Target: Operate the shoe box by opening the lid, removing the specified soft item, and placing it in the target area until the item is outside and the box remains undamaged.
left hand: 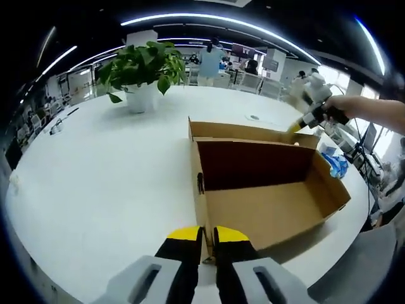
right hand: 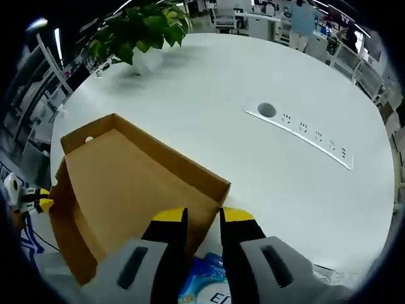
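Yellow-tipped left gripper (left hand: 208,235) clamped on open cardboard shoe box (left hand: 266,190) wall; right gripper (right hand: 202,218) parted; glossy white round table (left hand: 95,177), office.

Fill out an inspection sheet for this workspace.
Surface: white round table.
Job's things: cardboard box open, inside looks empty; blue-and-white soft pack lies outside, beside the box.
Clutter: potted plant; inset socket strip.
Grippers: left hand-held gripper appears closed on the box's near wall; right hand-held gripper open above the pack.
Cables: nothing seen on the table.
Surroundings: office with desks; people standing at the back.
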